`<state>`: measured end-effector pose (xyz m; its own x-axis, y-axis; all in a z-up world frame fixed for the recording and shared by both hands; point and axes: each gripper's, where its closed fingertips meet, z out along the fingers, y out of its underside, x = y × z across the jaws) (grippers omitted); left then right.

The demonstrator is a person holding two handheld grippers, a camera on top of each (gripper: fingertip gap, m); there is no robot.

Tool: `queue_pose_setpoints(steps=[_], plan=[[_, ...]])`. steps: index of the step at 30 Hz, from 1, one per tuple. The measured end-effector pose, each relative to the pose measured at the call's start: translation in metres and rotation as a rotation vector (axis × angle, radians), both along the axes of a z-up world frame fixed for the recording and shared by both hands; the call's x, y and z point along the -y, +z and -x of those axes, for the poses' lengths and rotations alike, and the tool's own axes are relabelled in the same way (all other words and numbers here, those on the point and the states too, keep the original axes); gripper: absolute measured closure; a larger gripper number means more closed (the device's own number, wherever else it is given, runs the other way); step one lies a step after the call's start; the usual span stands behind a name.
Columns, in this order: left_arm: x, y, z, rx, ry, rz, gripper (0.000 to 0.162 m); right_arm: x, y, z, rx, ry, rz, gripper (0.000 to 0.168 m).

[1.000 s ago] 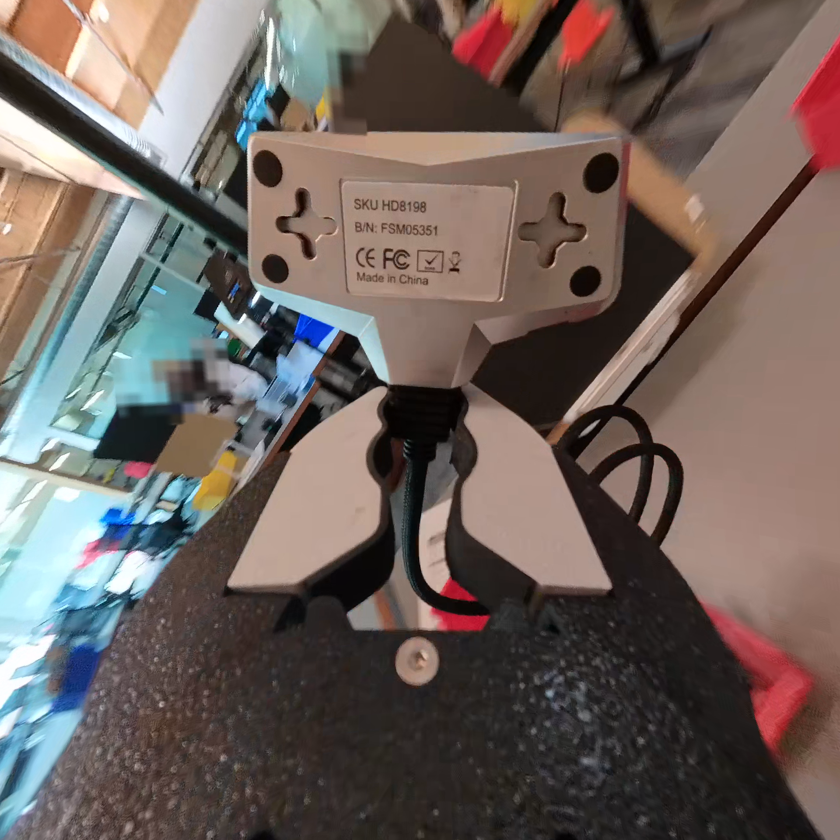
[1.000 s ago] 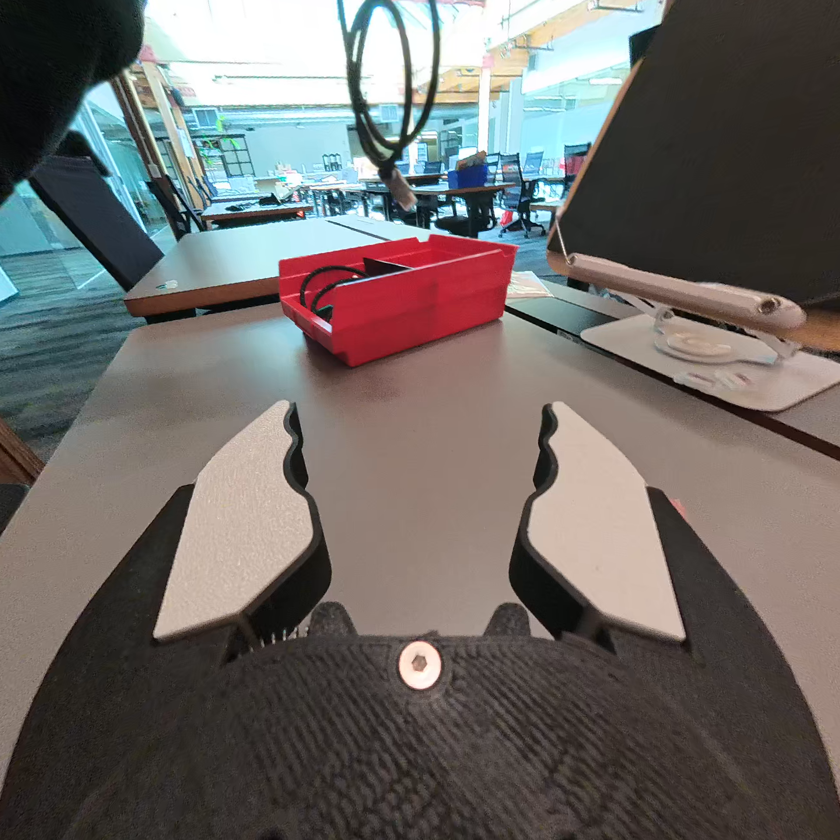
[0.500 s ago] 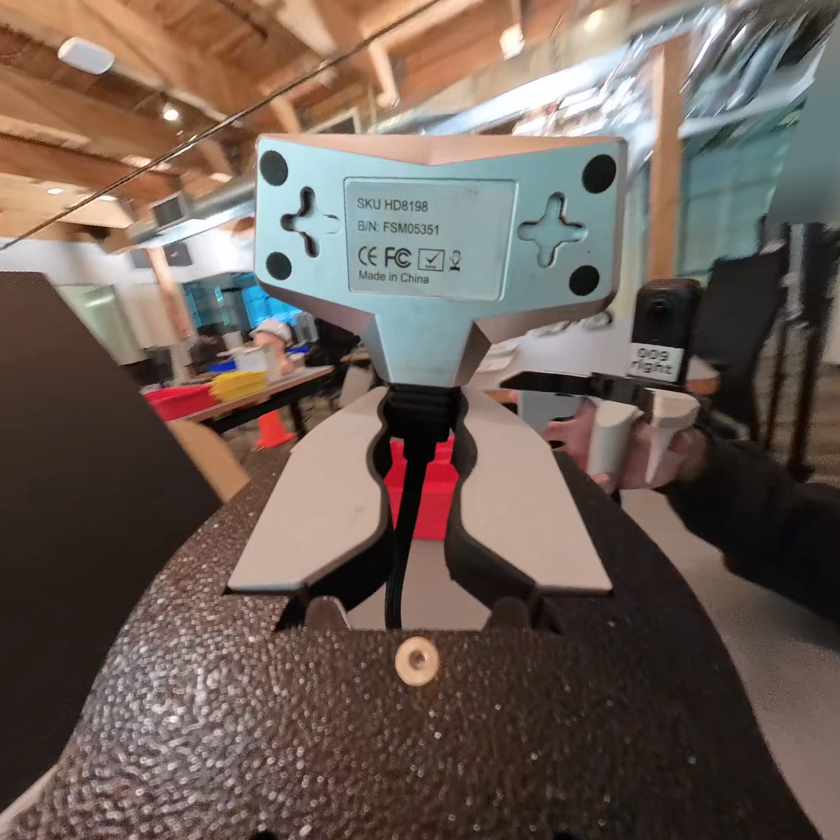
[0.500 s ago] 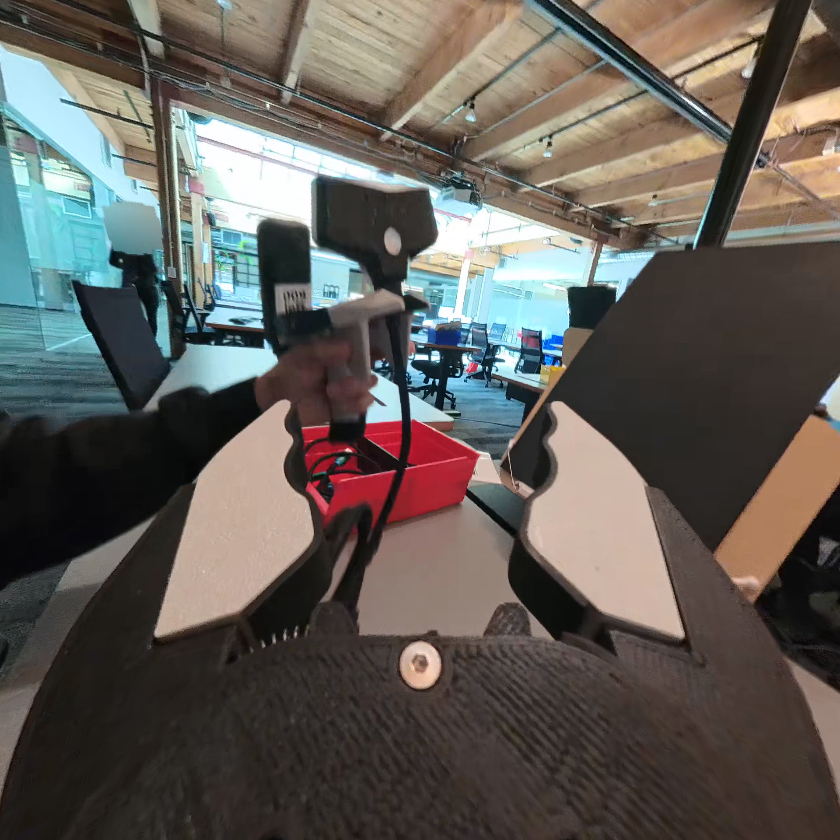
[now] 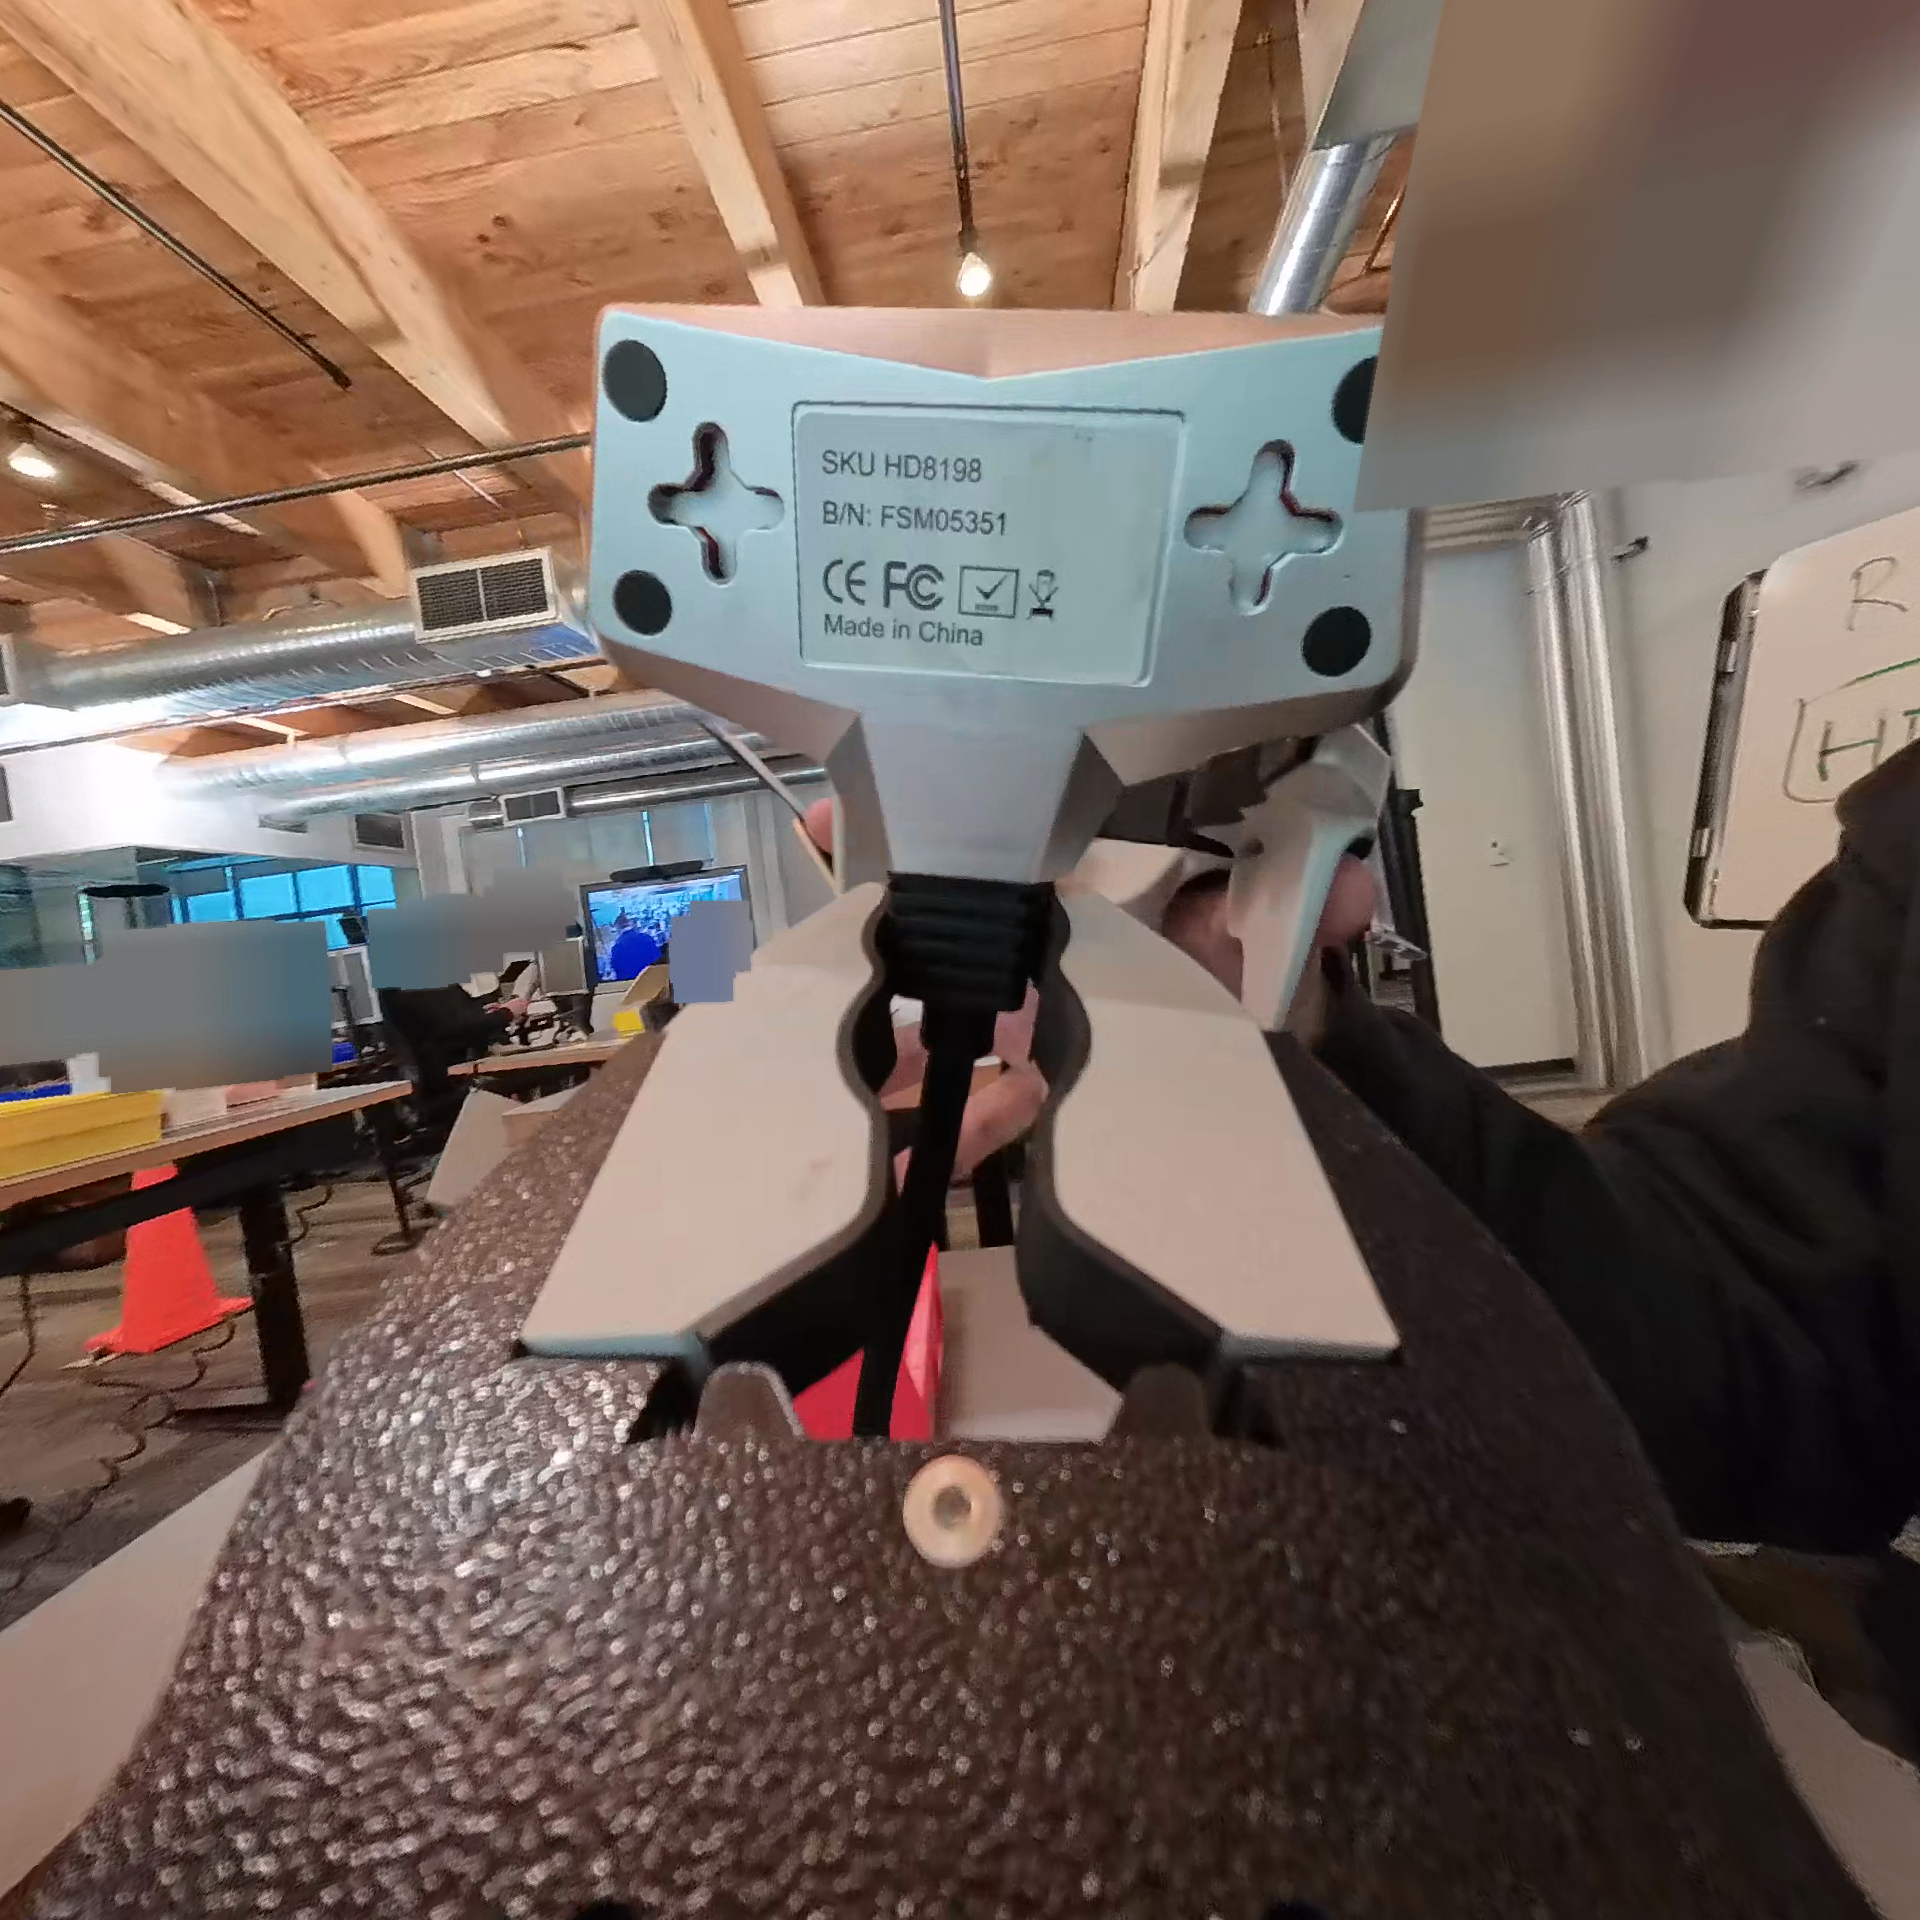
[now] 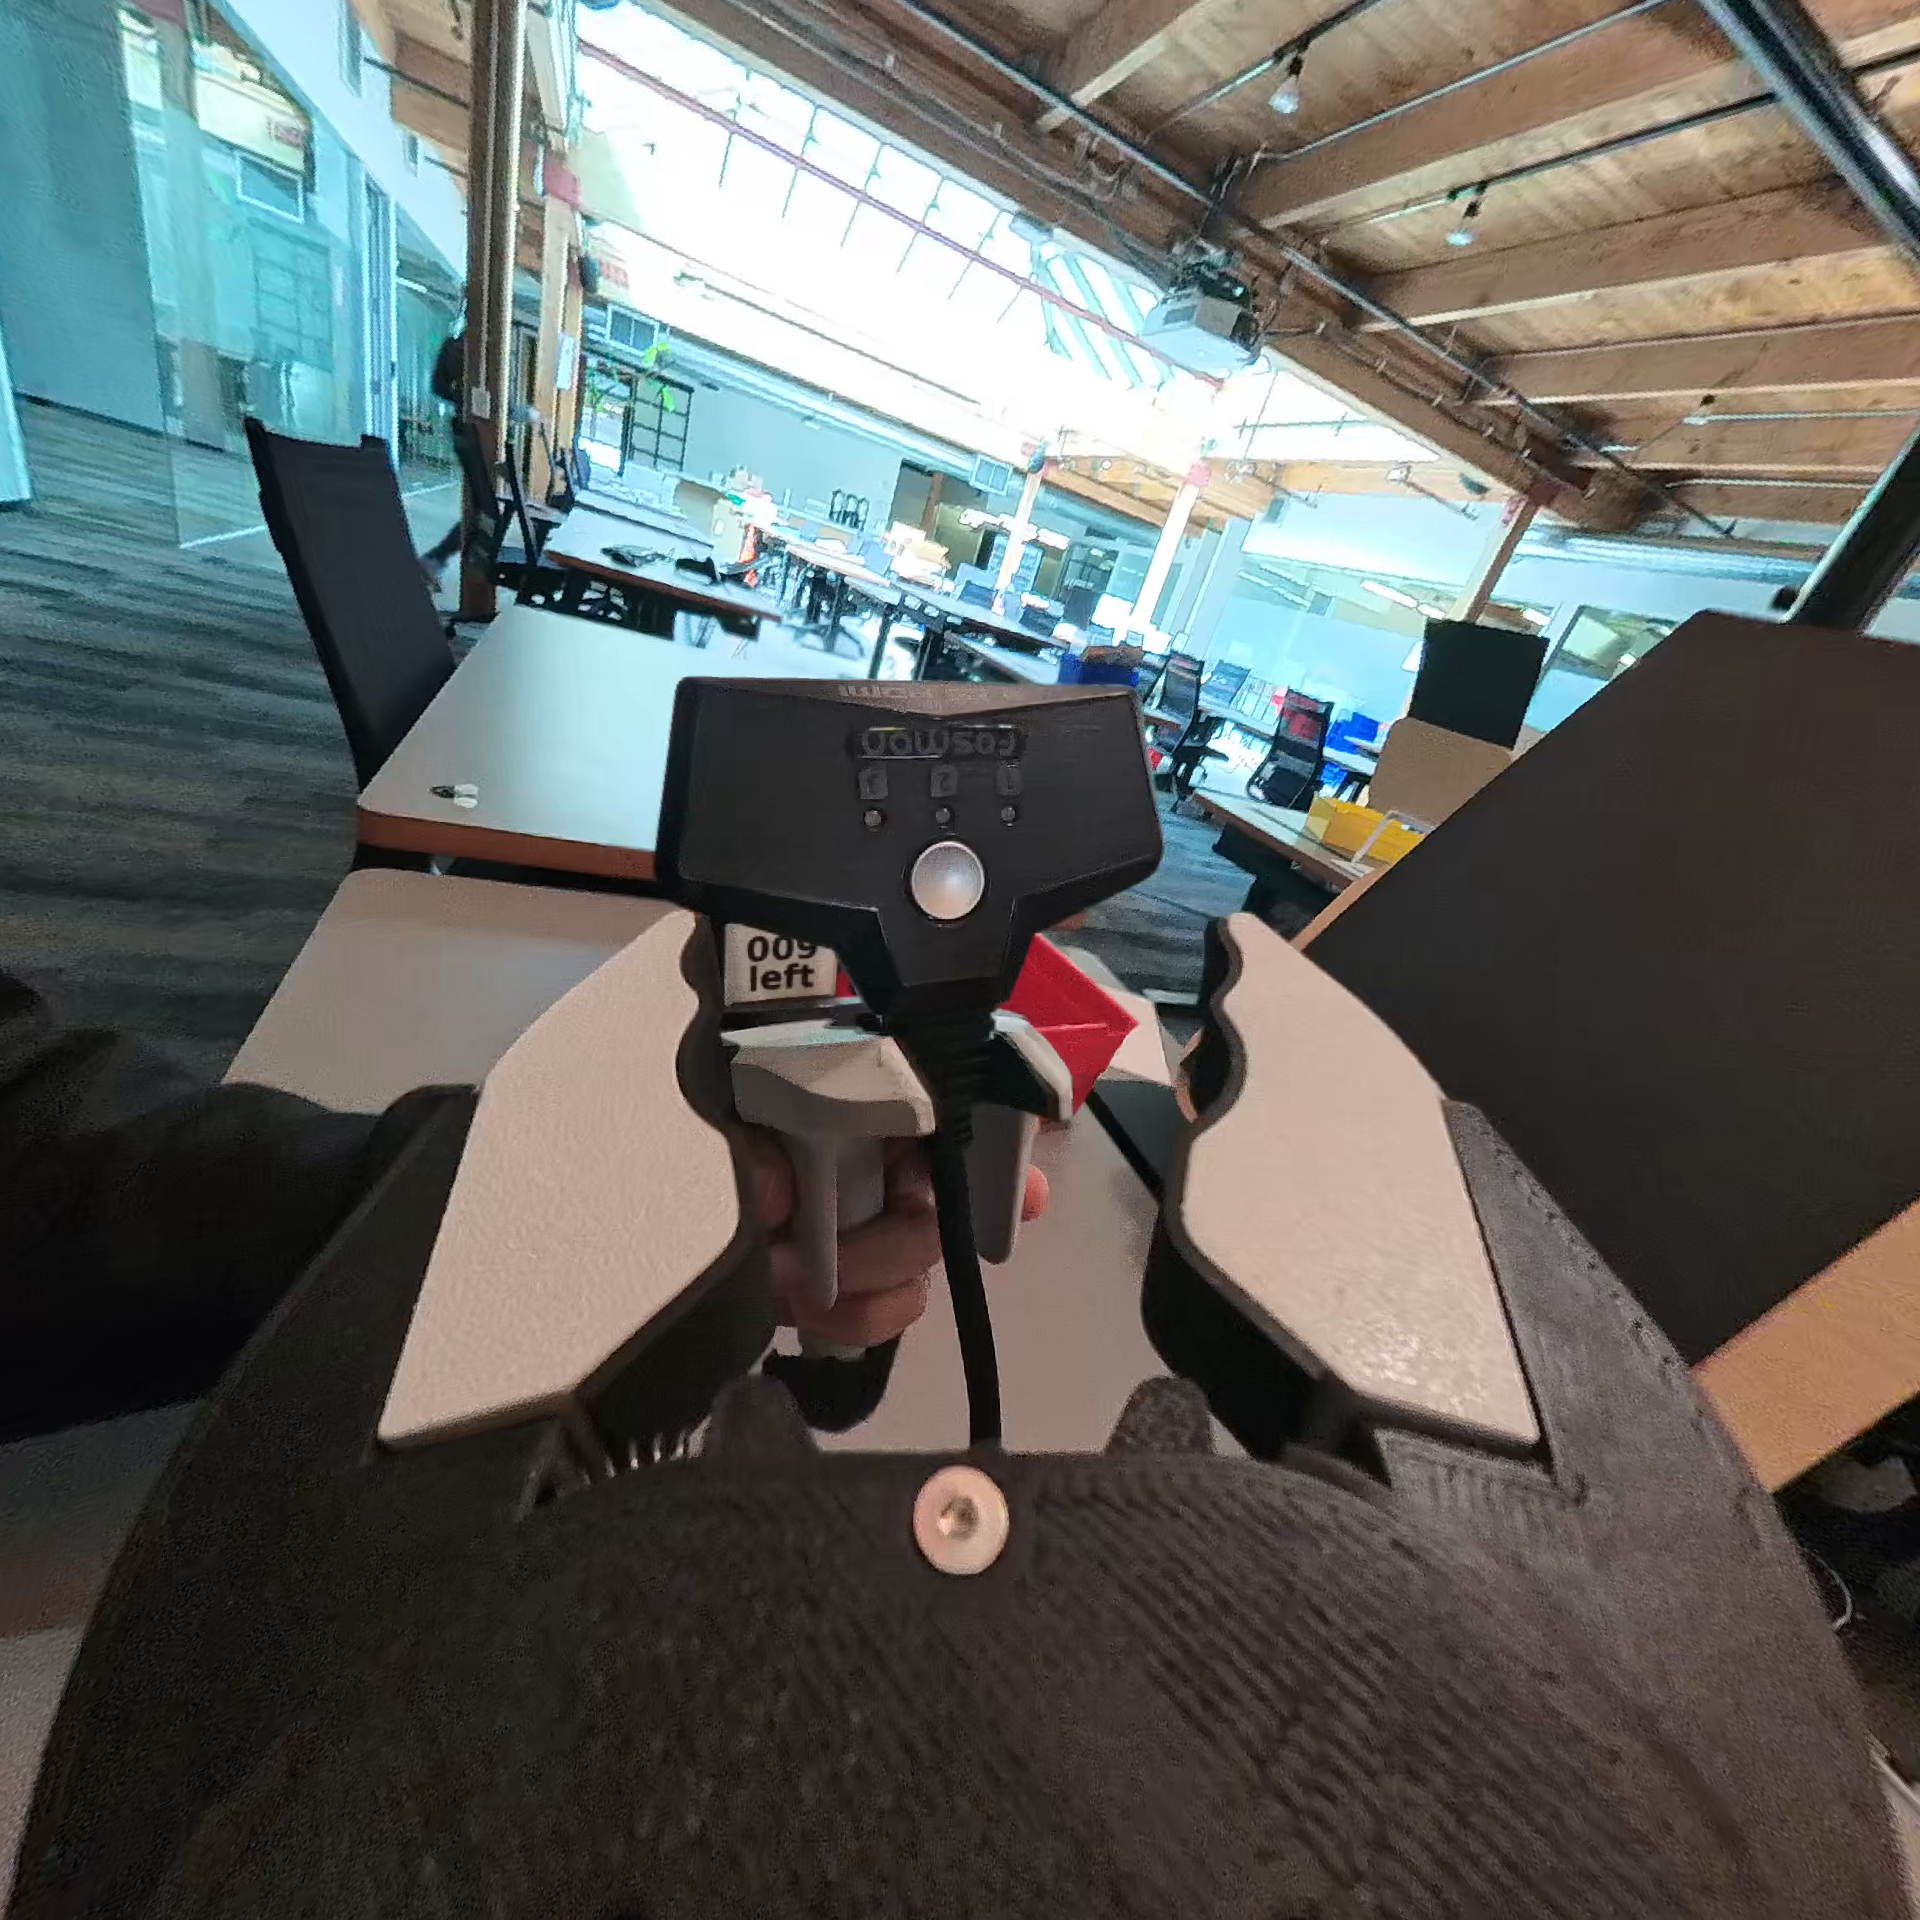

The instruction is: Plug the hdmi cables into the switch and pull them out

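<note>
My left gripper (image 5: pixel 961 935) is shut on the ribbed cable neck of the HDMI switch (image 5: pixel 987 540) and holds it upright in the air, its silver labelled underside facing this camera. The switch's black cable (image 5: pixel 935 1143) hangs down between the fingers. In the right wrist view the switch (image 6: pixel 914 821) shows its black top face with a round button, with the left gripper (image 6: pixel 894 1070) under it and the cable (image 6: pixel 971 1299) hanging down. My right gripper (image 6: pixel 956 1039) is open and empty, facing the switch a short way off. It shows behind the switch in the left wrist view (image 5: pixel 1299 883).
A red bin (image 6: pixel 1070 1018) stands on the grey table (image 6: pixel 416 987) below and also shows in the left wrist view (image 5: pixel 883 1382). A large black panel (image 6: pixel 1610 987) leans at the right. A black chair (image 6: pixel 343 623) stands at the far left. Other desks fill the room behind.
Both grippers have lifted off the table and turned to face each other. The right gripper has come closer to the switch, still open. The left stays shut on the switch's neck.
</note>
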<state>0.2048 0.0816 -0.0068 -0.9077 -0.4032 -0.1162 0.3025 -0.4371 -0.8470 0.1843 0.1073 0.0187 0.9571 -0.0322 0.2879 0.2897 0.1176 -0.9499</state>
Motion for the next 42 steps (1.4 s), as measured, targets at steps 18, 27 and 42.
queue_pose_setpoints(steps=[18,27,42], plan=[[0.008,-0.009,0.005,0.025,-0.062,0.071,0.14,0.0,-0.042,-0.006,0.026,0.133,0.12,0.066],[0.0,0.008,0.009,0.051,-0.065,0.148,0.136,-0.004,-0.102,-0.034,-0.033,0.109,0.247,0.104],[-0.016,-0.025,-0.021,-0.207,0.239,-0.109,0.115,0.015,-0.094,-0.055,0.201,-0.001,0.344,0.161]])
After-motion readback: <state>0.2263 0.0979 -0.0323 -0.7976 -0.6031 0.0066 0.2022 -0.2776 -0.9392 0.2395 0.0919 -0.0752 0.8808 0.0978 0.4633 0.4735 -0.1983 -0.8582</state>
